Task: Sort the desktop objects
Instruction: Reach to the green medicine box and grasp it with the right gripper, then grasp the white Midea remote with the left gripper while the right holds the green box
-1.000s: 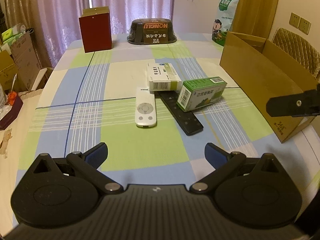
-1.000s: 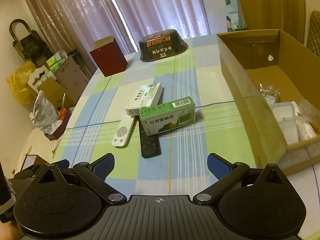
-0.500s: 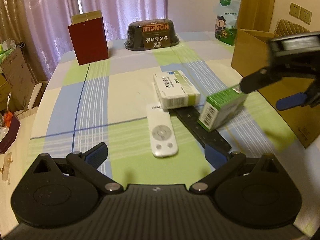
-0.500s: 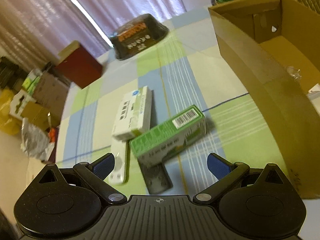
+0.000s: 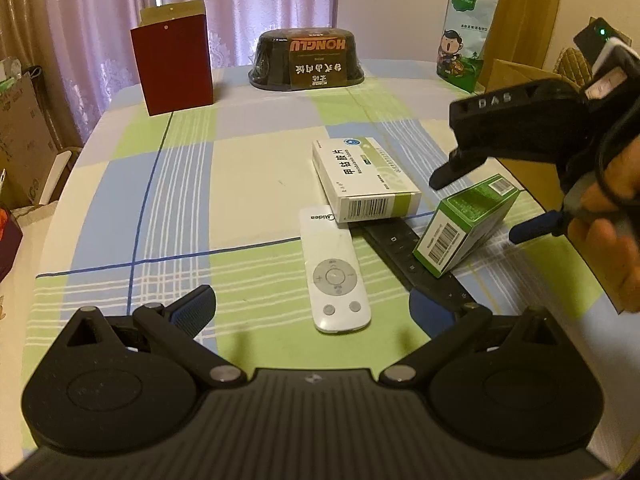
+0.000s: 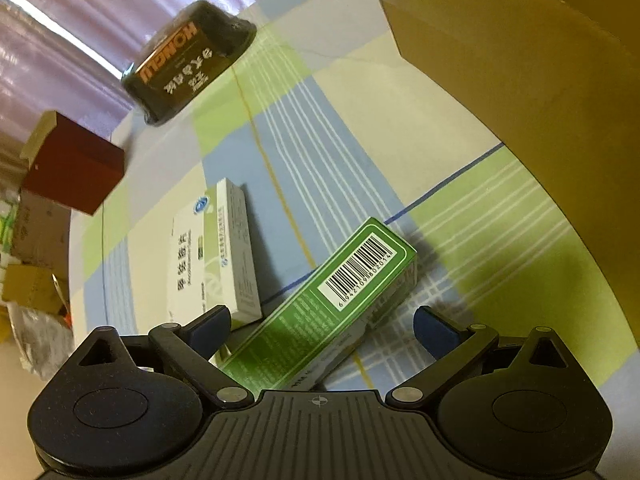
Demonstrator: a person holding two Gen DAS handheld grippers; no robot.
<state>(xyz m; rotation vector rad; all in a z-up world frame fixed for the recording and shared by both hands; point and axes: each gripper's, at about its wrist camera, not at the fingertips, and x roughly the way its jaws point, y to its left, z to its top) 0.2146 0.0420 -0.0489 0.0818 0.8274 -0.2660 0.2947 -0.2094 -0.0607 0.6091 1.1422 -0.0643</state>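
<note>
A green box [image 5: 468, 226] lies tilted, with one end propped on a black remote [image 5: 416, 260]. My right gripper [image 5: 474, 210], held by a hand [image 5: 612, 240], is open and straddles that box. In the right wrist view the green box [image 6: 332, 300] runs between the spread fingers of the right gripper [image 6: 322, 326], and neither pad visibly presses on it. A white medicine box [image 5: 364, 180] rests across the black remote's far end. A white remote [image 5: 334, 272] lies just ahead of my left gripper [image 5: 312, 308], which is open and holds nothing.
An open cardboard box [image 6: 520, 80] stands at the table's right side, close to the green box. At the far end stand a dark red box [image 5: 174, 68], a black tub [image 5: 306, 60] and a snack bag [image 5: 468, 28]. Cartons sit on the floor to the left.
My right gripper has swung in from the right and come down over the green box, still open. The left gripper has moved forward toward the white remote.
</note>
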